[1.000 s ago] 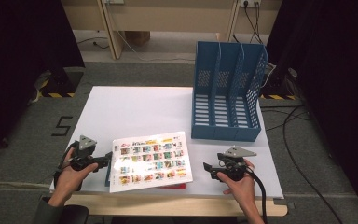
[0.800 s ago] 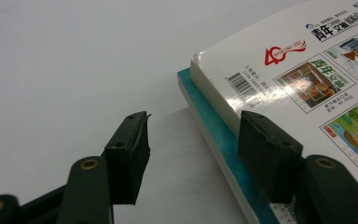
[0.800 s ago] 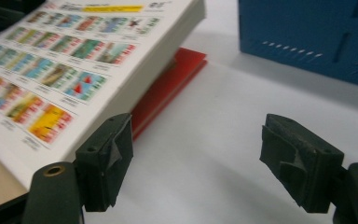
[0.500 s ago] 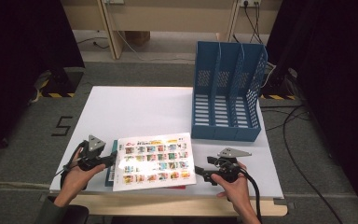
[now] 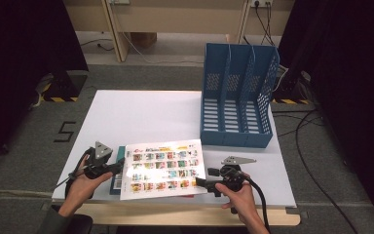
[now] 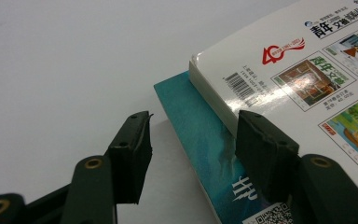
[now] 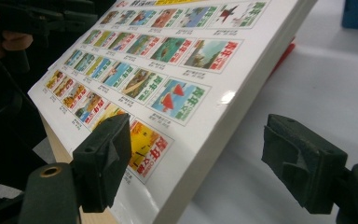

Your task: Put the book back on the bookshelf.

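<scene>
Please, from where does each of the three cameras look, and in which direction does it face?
High view: above the person's side, looking forward and down on the white table, blue file rack, both hands and forearms.
Left gripper view: rides on the left hand-held gripper, looking along its jaws at the white magazine lying on a teal book.
Right gripper view: rides on the right hand-held gripper, open jaws astride the magazine's edge; the other hand shows far off.
All three views share the magazine.

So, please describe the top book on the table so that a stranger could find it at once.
On the white table, look at the near edge, left of the blue file rack. A small stack lies there between the two grippers; the top book is the white one with rows of small colourful pictures, covering a teal book.
</scene>
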`<state>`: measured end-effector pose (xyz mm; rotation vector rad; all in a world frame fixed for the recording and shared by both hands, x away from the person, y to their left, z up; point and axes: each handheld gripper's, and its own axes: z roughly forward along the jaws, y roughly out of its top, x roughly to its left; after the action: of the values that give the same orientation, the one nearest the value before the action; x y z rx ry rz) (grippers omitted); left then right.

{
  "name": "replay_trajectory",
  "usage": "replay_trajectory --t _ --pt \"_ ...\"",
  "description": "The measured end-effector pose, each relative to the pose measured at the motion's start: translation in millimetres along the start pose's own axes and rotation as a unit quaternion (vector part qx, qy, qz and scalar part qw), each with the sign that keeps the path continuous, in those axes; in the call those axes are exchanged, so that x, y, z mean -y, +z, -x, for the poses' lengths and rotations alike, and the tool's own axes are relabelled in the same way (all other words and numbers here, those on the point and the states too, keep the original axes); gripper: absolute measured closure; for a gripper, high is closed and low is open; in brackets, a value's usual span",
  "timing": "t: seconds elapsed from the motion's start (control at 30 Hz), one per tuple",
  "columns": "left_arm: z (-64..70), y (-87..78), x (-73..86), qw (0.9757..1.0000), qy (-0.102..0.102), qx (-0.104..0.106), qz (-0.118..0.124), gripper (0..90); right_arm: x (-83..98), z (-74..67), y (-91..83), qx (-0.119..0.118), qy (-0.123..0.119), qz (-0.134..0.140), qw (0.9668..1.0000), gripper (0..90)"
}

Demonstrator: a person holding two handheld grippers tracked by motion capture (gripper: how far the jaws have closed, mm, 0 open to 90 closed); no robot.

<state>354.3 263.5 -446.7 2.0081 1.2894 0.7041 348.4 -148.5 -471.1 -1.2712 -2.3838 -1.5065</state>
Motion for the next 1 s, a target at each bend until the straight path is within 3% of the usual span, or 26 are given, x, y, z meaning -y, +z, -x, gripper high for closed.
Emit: replay_trajectory --t 0.2,0.37,0.43,0.6,0.73,0.8,0.87,1.0 --pt "2.2 0.1 -0.1 1.0000 0.001 -0.002 0.001 44.6 1.1 0.2 12.2 -0.036 0.029 -0.005 0.9989 26.2" --pt "7.9 0.3 -0.1 1.0000 -0.001 0.005 0.005 52.4 -4.0 0.1 12.7 -0.039 0.035 -0.017 0.9985 28.0" --pt "8.7 0.8 0.0 1.0000 -0.002 0.008 0.005 53.2 -5.6 0.6 10.1 -0.038 0.040 -0.010 0.9984 28.9" --pt "12.7 3.0 0.4 0.9996 -0.017 0.019 0.010 53.3 -20.0 4.1 -3.0 -0.059 0.071 0.041 0.9949 33.1" --pt "21.0 4.8 0.1 0.9994 -0.018 0.027 0.016 53.2 -47.2 -2.6 -13.4 -0.062 0.052 0.059 0.9949 37.2" --pt "25.0 4.9 0.5 0.9996 -0.008 0.020 0.021 52.3 -60.6 -8.7 -13.6 -0.063 0.042 0.055 0.9956 39.8" --pt "25.6 5.1 0.9 0.9996 -0.009 0.012 0.022 48.0 -74.8 -14.5 -13.1 -0.045 0.008 0.046 0.9979 42.5" --pt "26.5 5.8 1.2 0.9996 -0.010 0.013 0.024 45.4 -94.0 -18.1 -16.2 -0.043 0.001 0.037 0.9984 49.4"
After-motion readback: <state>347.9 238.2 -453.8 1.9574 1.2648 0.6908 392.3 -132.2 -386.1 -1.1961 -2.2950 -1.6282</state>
